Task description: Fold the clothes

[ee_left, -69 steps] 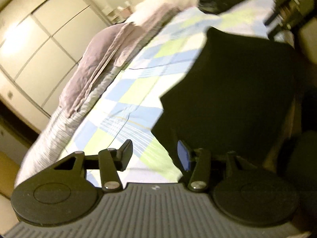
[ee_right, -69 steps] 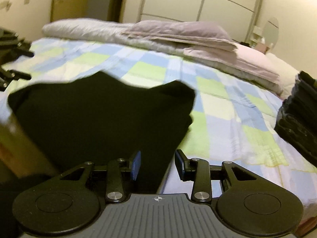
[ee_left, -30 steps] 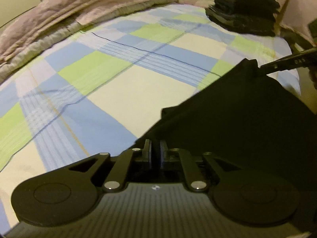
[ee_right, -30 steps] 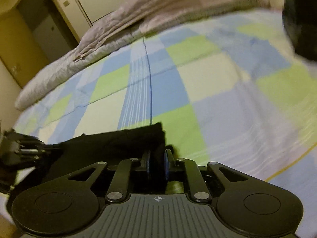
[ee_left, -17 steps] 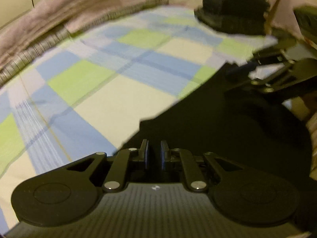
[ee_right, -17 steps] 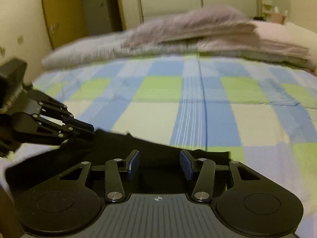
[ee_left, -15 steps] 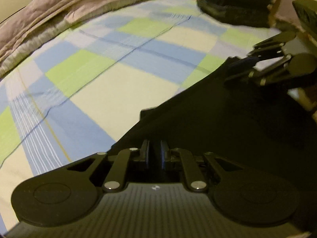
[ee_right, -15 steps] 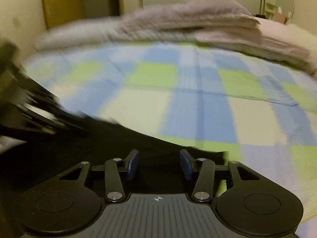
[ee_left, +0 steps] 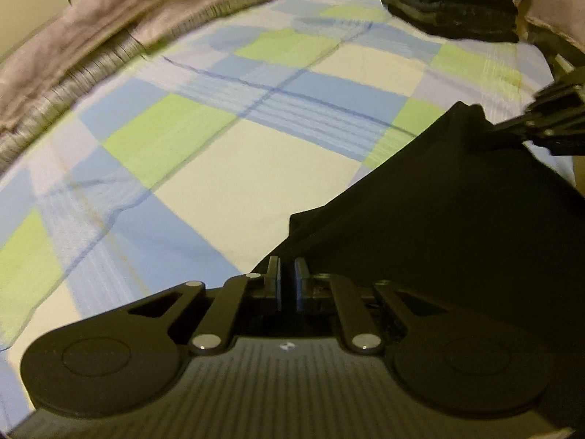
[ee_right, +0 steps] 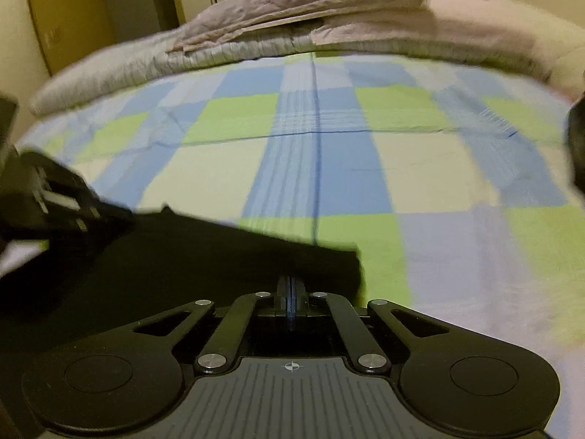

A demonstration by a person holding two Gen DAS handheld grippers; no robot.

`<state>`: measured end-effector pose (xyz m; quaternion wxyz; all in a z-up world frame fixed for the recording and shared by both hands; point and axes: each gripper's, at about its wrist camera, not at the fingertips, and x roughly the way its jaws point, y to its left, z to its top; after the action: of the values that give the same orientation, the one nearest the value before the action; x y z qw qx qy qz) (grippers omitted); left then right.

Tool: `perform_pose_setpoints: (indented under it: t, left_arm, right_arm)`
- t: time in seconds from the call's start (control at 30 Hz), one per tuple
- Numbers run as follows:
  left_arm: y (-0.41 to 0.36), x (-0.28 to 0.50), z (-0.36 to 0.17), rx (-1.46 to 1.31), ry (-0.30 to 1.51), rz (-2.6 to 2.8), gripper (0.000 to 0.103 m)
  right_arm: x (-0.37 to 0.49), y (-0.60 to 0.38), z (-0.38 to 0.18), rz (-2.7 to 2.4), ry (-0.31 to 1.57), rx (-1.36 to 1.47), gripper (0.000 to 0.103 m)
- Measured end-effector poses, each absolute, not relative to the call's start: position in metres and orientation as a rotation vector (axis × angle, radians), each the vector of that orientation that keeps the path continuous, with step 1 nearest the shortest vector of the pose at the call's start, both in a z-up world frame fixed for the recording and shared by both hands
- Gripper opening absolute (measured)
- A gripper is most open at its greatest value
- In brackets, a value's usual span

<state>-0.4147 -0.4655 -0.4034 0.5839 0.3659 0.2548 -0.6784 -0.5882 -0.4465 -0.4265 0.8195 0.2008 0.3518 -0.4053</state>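
A: Left wrist view: the left gripper (ee_left: 286, 282) is clamped on the black garment (ee_left: 438, 226) at the checked bedsheet's (ee_left: 204, 168) near edge; a thin bite could slip.

B: Right wrist view: the right gripper (ee_right: 291, 301) is pinched tight on the garment's (ee_right: 204, 256) edge; uneven pulling would skew the fold.

The black garment (ee_left: 457, 226) runs off the right and bottom edges of the left view, so its full shape cannot be told. The dark pile (ee_left: 453, 3) beyond it is cut by the top edge and blurred. In the right view the quilt (ee_right: 299, 25) past the garment is smeared.
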Motion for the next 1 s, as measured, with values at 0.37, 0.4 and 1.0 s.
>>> perform_pose_setpoints:
  t: [0.37, 0.4, 1.0]
  left_arm:
    - [-0.342, -0.440, -0.396, 0.772, 0.636, -1.621, 0.010]
    - [-0.337, -0.437, -0.401, 0.742, 0.654, -1.612, 0.010]
    - [-0.256, -0.439, -0.373, 0.680, 0.494, -1.557, 0.011]
  right_arm:
    - [-0.633, -0.335, -0.441, -0.842, 0.588, 0.556, 0.003]
    - [-0.637, -0.330, -0.447, -0.845, 0.579, 0.562, 0.003]
    - [-0.656, -0.274, -0.434, -0.815, 0.531, 0.539, 0.049]
